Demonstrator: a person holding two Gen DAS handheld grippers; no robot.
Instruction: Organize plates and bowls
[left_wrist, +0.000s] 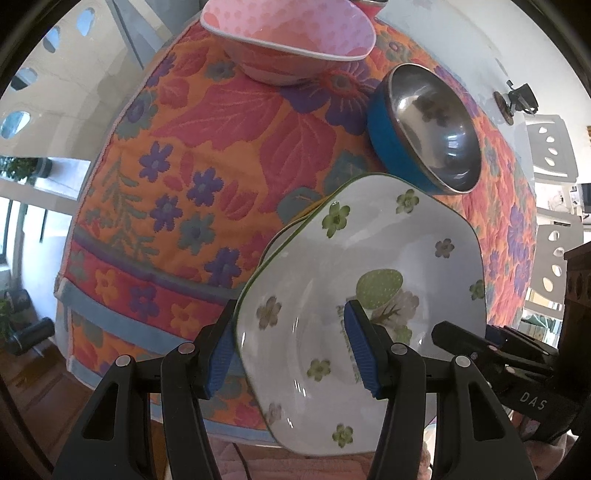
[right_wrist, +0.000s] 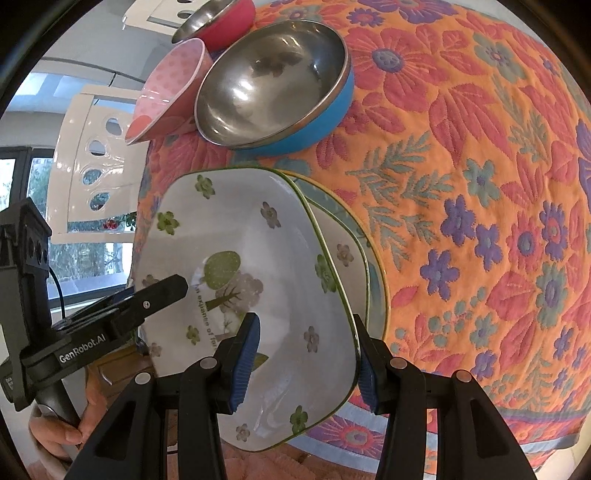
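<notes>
A white square dish with green flowers and a tree print (left_wrist: 351, 258) (right_wrist: 240, 229) is held at the near edge of the table. My left gripper (left_wrist: 291, 354) is shut on its left rim, one pad inside and one outside. On the opposite rim my right gripper (right_wrist: 306, 369) is shut the same way. Just under the dish lies a matching plate (left_wrist: 280, 236) (right_wrist: 347, 251); whether they touch I cannot tell. Behind stand a blue steel-lined bowl (left_wrist: 432, 129) (right_wrist: 273, 81), a pink dotted bowl (left_wrist: 291, 33) (right_wrist: 166, 88) and a red steel-lined bowl (right_wrist: 221, 22).
A bright floral tablecloth (left_wrist: 184, 147) (right_wrist: 480, 184) covers the table, bare to the left in the left wrist view. White chairs with cut-out holes (right_wrist: 92, 147) (left_wrist: 550, 147) stand beyond the far side. A hand (right_wrist: 55, 432) grips the left tool's handle.
</notes>
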